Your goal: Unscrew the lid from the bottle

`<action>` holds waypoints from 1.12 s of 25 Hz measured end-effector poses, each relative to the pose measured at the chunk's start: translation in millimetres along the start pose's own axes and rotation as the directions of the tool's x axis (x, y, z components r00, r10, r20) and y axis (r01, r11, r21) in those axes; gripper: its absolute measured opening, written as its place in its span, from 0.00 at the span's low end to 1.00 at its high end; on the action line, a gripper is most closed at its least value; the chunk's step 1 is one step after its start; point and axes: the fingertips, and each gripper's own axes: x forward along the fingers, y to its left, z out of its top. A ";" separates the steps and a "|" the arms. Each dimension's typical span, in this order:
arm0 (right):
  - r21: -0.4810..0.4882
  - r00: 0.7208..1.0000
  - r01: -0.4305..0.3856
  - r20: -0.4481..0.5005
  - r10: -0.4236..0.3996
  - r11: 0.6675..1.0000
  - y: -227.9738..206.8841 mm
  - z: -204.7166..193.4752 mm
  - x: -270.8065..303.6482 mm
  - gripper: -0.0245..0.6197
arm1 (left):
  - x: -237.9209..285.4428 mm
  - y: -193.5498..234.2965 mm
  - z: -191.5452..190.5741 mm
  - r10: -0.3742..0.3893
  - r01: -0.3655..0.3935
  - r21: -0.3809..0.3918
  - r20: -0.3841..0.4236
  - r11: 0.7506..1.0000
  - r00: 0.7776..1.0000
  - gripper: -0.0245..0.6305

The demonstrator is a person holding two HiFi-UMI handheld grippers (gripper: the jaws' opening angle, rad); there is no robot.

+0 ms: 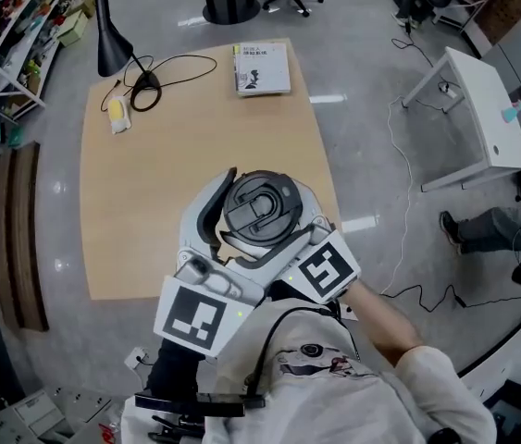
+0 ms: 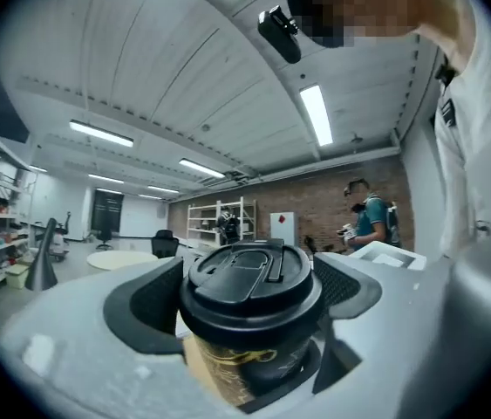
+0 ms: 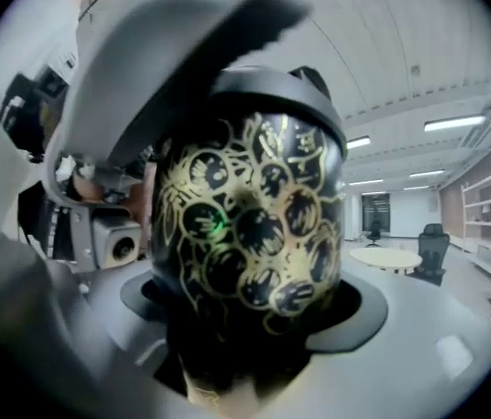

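The left tool (image 2: 249, 297) is closed on the black lid (image 2: 250, 273), with one pad against each side of it. The right tool (image 3: 254, 321) grips the body of the black-and-gold bottle (image 3: 249, 208), which fills the gap between its jaws. The lid sits on the bottle. Both tools hold the bottle upright, clear of the wooden surface (image 1: 149, 202) and above its near edge. A book (image 1: 262, 68) lies at the far edge.

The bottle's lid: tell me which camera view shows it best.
The left gripper view: the black lid fills the centre, its flip tab and rim sharp. The head view shows the lid from straight above, smaller. The right gripper view shows only its edge above the patterned bottle.
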 end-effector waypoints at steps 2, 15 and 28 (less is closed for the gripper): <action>0.016 0.998 -0.066 0.011 0.066 0.998 8.9 5.5 -1.9 0.70 | -9.0 -6.6 1.4 -0.098 0.101 0.104 -0.026 0.990 0.995 0.77; -0.147 0.853 -0.521 -0.070 0.517 0.841 76.2 16.2 -24.2 0.70 | -47.0 -59.9 16.0 -0.641 0.638 0.202 -0.059 0.743 0.765 0.80; -0.175 0.995 0.067 -0.062 -0.079 0.982 9.1 7.8 16.5 0.70 | -10.9 17.2 6.5 0.050 -0.048 0.042 -0.055 0.998 0.997 0.81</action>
